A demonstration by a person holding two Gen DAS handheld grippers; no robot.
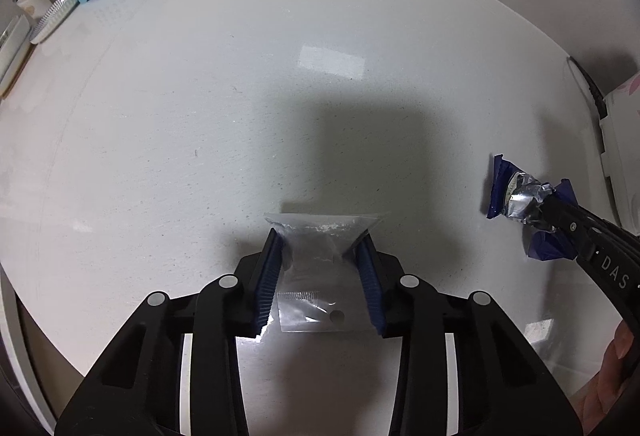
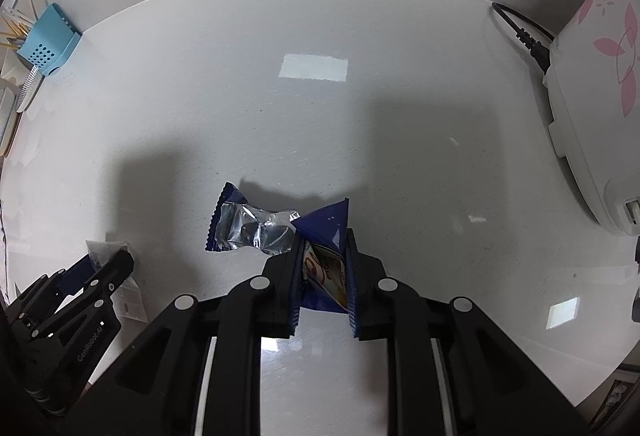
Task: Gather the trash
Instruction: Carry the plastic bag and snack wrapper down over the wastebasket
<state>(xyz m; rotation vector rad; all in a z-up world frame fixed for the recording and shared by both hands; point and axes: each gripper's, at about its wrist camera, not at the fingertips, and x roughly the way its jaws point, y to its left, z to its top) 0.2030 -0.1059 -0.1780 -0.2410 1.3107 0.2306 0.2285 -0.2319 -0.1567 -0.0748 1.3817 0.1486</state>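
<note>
Left tool [image 1: 320, 240] around clear bag [image 1: 316, 276], right tool [image 2: 323, 242] around blue wrapper [image 2: 280, 224].

I can read "DAS" on the right gripper [image 1: 538, 213] and "GenRobot.AI" on the left gripper [image 2: 110, 256].

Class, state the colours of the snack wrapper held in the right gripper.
Dark blue outside, shiny silver inside; the snack wrapper shows best in the right wrist view.

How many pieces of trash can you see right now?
2: a clear plastic bag between the left gripper fingers, and a blue foil wrapper clamped in the right gripper.
</note>
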